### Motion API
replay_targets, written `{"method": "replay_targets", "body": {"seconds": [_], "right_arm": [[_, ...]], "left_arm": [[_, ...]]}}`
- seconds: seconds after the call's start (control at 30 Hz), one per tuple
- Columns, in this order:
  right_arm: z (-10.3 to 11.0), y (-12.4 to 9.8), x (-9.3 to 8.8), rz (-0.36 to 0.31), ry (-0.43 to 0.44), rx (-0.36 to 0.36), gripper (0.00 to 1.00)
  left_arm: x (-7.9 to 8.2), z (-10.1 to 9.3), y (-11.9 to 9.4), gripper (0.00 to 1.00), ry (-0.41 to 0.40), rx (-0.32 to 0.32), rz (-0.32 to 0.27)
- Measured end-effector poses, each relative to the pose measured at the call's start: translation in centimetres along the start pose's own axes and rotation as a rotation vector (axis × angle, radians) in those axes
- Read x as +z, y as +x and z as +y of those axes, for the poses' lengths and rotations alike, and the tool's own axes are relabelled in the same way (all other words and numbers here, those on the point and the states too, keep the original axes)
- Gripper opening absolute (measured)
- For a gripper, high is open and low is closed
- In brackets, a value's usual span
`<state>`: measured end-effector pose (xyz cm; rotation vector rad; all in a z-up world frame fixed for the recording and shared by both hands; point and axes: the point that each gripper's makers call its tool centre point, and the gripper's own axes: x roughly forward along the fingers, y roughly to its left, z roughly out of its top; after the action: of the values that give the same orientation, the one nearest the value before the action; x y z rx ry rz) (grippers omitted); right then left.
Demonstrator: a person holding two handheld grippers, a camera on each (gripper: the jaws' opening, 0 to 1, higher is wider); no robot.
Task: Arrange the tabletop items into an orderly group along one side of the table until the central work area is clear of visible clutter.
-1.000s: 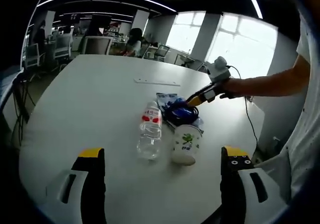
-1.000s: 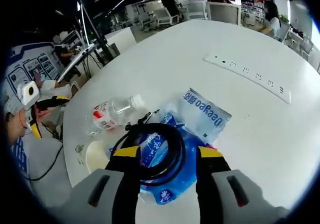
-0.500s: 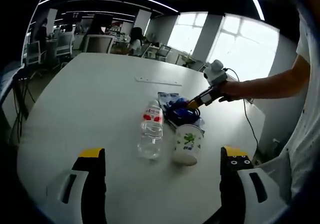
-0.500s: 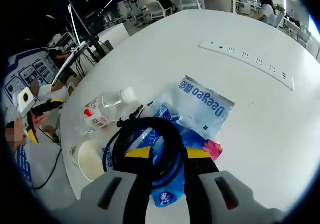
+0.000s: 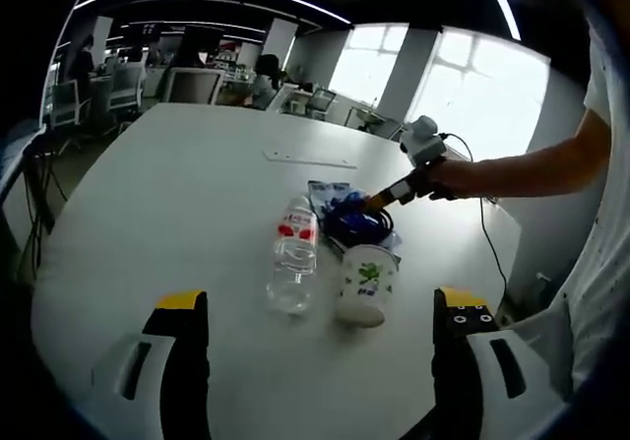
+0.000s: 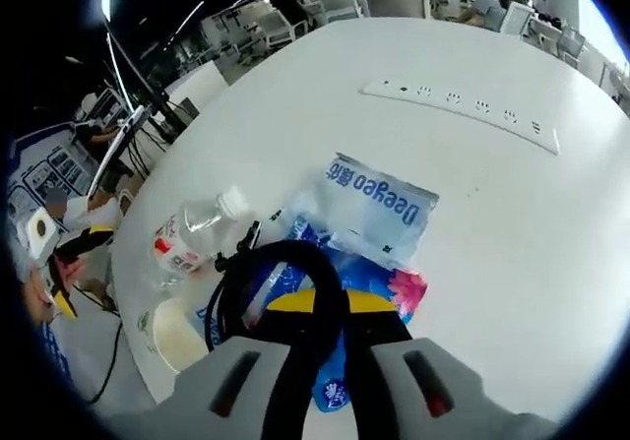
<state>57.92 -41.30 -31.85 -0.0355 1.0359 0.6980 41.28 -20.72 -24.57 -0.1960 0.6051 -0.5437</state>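
Note:
A clear water bottle (image 5: 292,256) lies on its side on the white table (image 5: 167,194), and a paper cup (image 5: 364,282) with a green print stands to its right. Behind them, a coiled black cable (image 5: 360,225) rests on blue tissue packs (image 5: 330,196). My right gripper (image 5: 381,200) reaches into that pile from the right, held by a person's hand. My right gripper (image 6: 330,307) is shut on the black cable (image 6: 236,282), above a blue flowered pack (image 6: 389,287) and a Deeyeo pack (image 6: 379,202). My left gripper (image 5: 320,307) stands open, short of the bottle.
A white power strip (image 6: 458,115) is set into the table beyond the packs, also seen as the power strip (image 5: 308,159) mid-table. Bottle (image 6: 192,238) and cup (image 6: 175,332) lie left of the cable. Office chairs (image 5: 187,88) line the far edge. The table's far half is bare.
My right gripper's jaws have come together on the cable coil, from open around it. The left gripper has stayed open and still.

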Motion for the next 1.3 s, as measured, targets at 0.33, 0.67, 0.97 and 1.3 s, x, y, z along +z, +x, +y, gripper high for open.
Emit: {"method": "replay_targets", "body": {"seconds": [0.33, 0.67, 0.97, 1.3], "right_arm": [[0.4, -0.9, 0.7, -0.043, 0.017, 0.019, 0.04], [1.2, -1.9, 1.2, -0.083, 0.021, 0.046, 0.03], [1.2, -2.3, 1.4, -0.097, 0.017, 0.071, 0.0], [1.5, -3.5, 1.2, -0.121, 0.006, 0.101, 0.0]], "left_arm": [[0.6, 0.0, 0.2, 0.97, 0.01, -0.003, 0.0], [1.1, -0.8, 0.8, 0.97, 0.025, -0.023, -0.005], [2.0, -1.9, 1.6, 0.96, 0.041, -0.046, -0.012], [3.4, -3.0, 2.9, 0.96, 0.073, -0.074, -0.021]]}}
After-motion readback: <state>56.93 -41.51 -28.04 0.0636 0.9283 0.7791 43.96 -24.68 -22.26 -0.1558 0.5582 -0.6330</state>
